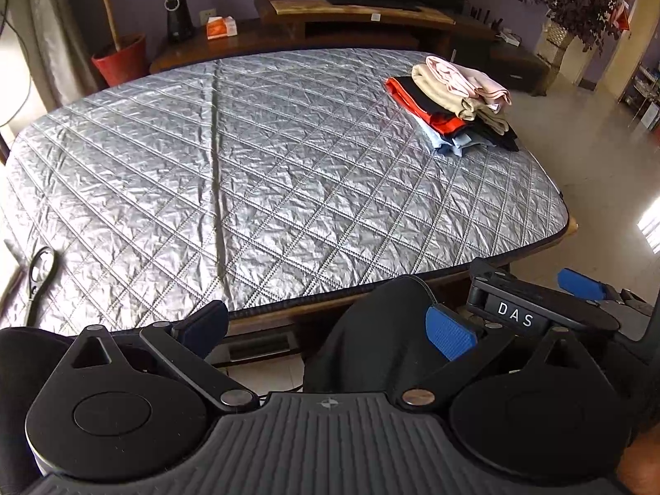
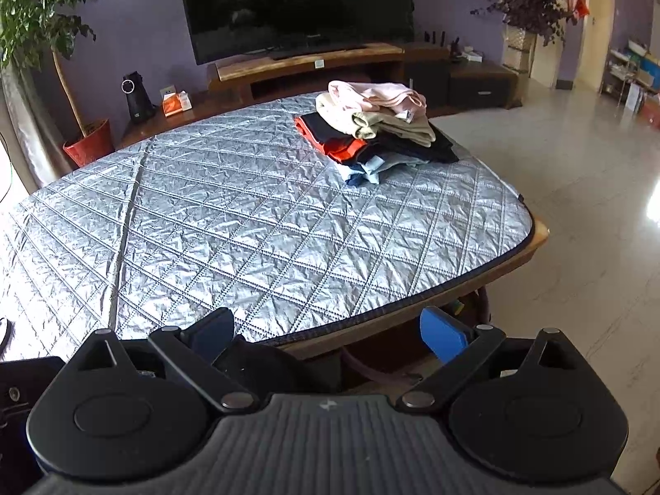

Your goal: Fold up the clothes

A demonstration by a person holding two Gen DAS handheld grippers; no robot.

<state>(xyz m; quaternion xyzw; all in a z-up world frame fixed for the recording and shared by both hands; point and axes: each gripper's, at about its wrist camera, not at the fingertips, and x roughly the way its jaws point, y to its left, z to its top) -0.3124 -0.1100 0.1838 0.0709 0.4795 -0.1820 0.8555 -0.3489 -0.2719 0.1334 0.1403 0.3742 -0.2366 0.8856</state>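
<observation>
Clothes, a folded stack of pink, beige, black, orange and pale-blue garments (image 2: 371,132), sit at the far right of the silver quilted tabletop (image 2: 231,222). Left gripper (image 1: 328,328) and right gripper (image 2: 328,330) hover at its near edge, fingers spread, empty.

L tongs (image 1: 328,332) spread wide, empty, R tongs (image 2: 328,330) same, side by side
</observation>
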